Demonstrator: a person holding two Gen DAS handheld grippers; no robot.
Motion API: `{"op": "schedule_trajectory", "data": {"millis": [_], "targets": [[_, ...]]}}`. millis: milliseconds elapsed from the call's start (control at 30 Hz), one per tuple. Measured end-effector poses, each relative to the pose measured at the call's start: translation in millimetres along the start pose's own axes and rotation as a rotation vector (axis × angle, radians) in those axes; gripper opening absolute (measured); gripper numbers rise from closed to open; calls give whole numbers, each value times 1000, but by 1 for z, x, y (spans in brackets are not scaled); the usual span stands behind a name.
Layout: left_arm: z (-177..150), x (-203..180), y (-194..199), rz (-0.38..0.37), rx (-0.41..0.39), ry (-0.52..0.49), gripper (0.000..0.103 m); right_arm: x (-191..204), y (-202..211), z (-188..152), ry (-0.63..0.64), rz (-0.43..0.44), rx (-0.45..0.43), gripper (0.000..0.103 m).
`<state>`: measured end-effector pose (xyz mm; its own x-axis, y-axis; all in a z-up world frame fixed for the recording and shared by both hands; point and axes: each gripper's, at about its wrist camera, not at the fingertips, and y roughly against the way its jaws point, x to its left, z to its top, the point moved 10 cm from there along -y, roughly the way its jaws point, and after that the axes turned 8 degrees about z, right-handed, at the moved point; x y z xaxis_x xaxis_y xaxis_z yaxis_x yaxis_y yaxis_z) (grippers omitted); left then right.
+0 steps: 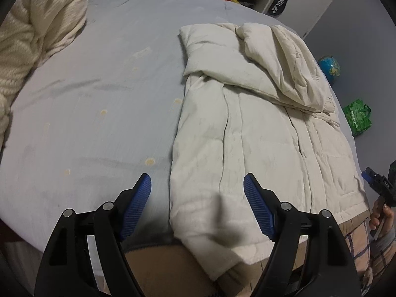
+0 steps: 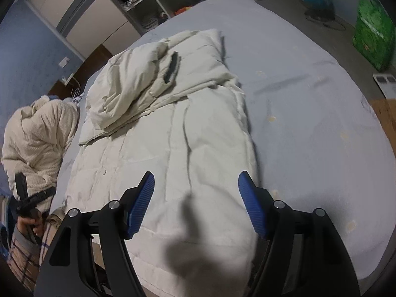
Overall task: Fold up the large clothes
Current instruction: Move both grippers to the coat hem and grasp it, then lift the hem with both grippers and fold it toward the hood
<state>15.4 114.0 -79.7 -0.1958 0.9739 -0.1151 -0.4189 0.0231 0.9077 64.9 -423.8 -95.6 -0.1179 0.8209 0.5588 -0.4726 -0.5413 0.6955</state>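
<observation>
A large cream padded coat (image 1: pixel 259 148) lies lengthwise on the pale blue bed (image 1: pixel 99 99), its sleeves and hood folded in at the far end. It also shows in the right wrist view (image 2: pixel 173 143), with a dark strip on the bunched top part. My left gripper (image 1: pixel 198 208) is open and empty, above the coat's near left corner at the bed's near edge. My right gripper (image 2: pixel 196 203) is open and empty, above the coat's near right corner. The right gripper's tip also shows at the right edge of the left wrist view (image 1: pixel 378 185).
A cream knitted blanket (image 1: pixel 32 49) is heaped at the bed's far left. A globe (image 1: pixel 330 65) and a green bag (image 1: pixel 358 117) sit on the floor to the right. Shelves and wardrobe (image 2: pixel 138 7) stand beyond the bed. The bed sheet (image 2: pixel 309 123) stretches right of the coat.
</observation>
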Motion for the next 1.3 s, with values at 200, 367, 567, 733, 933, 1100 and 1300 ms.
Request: {"op": "schedule_trajectory", "data": {"millis": [200,367,567,733,933,1100,1300], "targets": [[-12,8,-10,1,80,39,80,-16,3,-8,-69,19,17,67],[-17,8,-20,-13,144,47,80,-26,-1,-18,-143,70,59,67],[-24,3,-32,-72,244,38,79,-29,-6,-31,-245,194,122,68],[-33,-2,-42,-149,315,56,67,-32,-6,-41,-292,263,144,67],[-38,-3,-41,-165,324,58,48,-42,-14,-57,-338,295,162,67],[-39,4,-46,-117,345,74,53,-24,-16,-57,-305,378,168,55],[-43,17,-46,-62,358,108,69,-15,-18,-53,-260,380,165,28]]}}
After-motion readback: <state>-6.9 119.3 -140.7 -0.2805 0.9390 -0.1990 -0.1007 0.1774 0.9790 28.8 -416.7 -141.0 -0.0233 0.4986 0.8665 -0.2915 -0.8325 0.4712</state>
